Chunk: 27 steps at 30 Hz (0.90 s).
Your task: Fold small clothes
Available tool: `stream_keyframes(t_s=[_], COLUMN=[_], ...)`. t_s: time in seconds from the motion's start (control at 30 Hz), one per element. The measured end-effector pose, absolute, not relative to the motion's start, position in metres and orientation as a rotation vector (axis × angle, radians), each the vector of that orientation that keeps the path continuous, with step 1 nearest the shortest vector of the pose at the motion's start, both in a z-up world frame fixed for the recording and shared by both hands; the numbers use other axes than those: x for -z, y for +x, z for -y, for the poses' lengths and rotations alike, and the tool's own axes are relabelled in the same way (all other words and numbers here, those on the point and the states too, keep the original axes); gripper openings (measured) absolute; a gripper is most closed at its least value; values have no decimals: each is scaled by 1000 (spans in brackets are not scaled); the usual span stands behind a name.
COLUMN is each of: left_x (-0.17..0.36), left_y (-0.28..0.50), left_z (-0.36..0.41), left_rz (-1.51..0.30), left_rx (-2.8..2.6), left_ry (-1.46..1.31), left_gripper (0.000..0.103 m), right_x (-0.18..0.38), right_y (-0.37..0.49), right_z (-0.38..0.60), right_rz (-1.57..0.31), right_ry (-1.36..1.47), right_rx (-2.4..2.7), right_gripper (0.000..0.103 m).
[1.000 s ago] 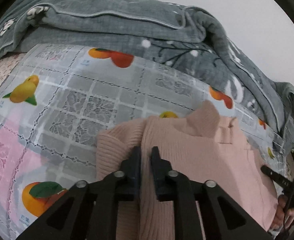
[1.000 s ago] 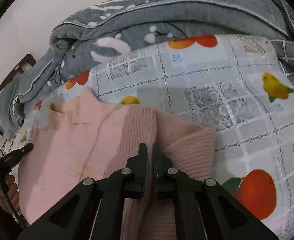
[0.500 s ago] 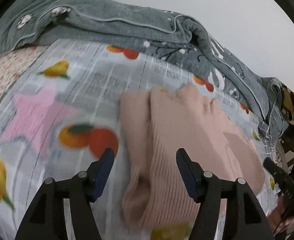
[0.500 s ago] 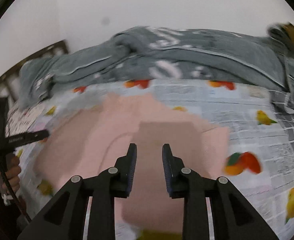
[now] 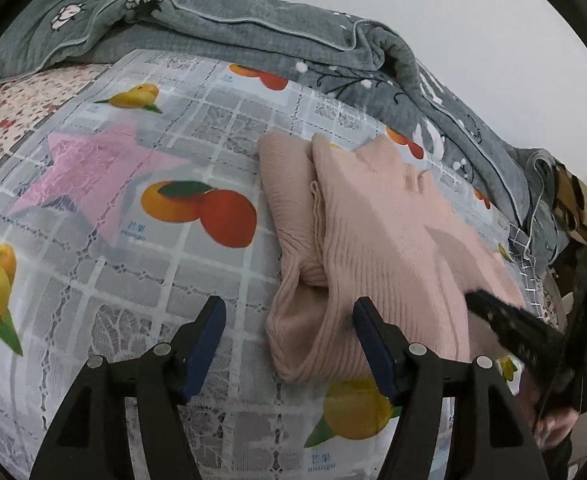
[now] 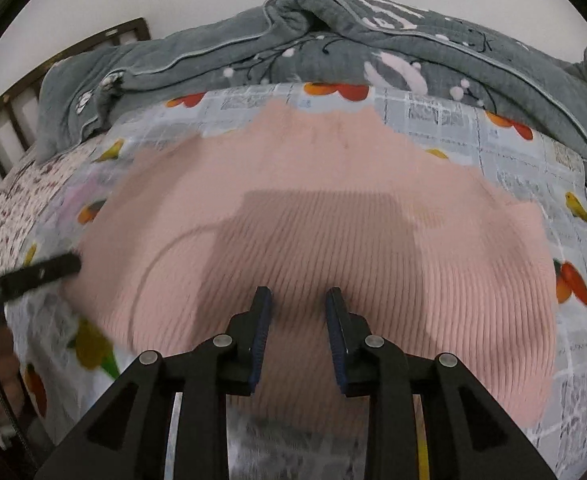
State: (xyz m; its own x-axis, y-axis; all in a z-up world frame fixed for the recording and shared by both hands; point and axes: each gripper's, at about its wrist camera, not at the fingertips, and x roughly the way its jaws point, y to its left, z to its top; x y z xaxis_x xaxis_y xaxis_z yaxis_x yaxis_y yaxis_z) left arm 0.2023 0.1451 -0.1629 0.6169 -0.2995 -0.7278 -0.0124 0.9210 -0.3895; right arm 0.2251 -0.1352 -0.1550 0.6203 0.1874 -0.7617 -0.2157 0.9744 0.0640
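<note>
- The left gripper (image 5: 285, 340), clamped on knit a second ago, now stands wide and empty, low in its frame beside the pink sweater's (image 5: 373, 240) near edge.
- The right gripper (image 6: 298, 316), also shut on cloth before, shows a modest gap, nothing pinched, hovering over the sweater.
- Both sleeves lie folded in on the fruit-print cover (image 5: 133, 280); a crosswise fold likely comes next.

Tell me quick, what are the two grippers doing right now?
Left gripper: open, holding nothing, pink sweater lying just beyond it.
Right gripper: partly open, empty, above the sweater.
</note>
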Motion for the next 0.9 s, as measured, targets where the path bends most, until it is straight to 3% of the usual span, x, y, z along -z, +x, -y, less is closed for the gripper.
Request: stream_keyframes(t_s=[0.6, 0.9], left_x=[172, 174], left_y=[219, 195], left_z=[-156, -156], left_rz=[-846, -883], left_rx=[299, 383], left_ry=[-391, -469], left_gripper=[72, 73], right_x=[169, 148], right_y=[362, 309], right_z=[117, 118], right_rz=[-999, -953], right_ry=[-27, -76], right_rx=[-129, -185], right_gripper=[30, 30])
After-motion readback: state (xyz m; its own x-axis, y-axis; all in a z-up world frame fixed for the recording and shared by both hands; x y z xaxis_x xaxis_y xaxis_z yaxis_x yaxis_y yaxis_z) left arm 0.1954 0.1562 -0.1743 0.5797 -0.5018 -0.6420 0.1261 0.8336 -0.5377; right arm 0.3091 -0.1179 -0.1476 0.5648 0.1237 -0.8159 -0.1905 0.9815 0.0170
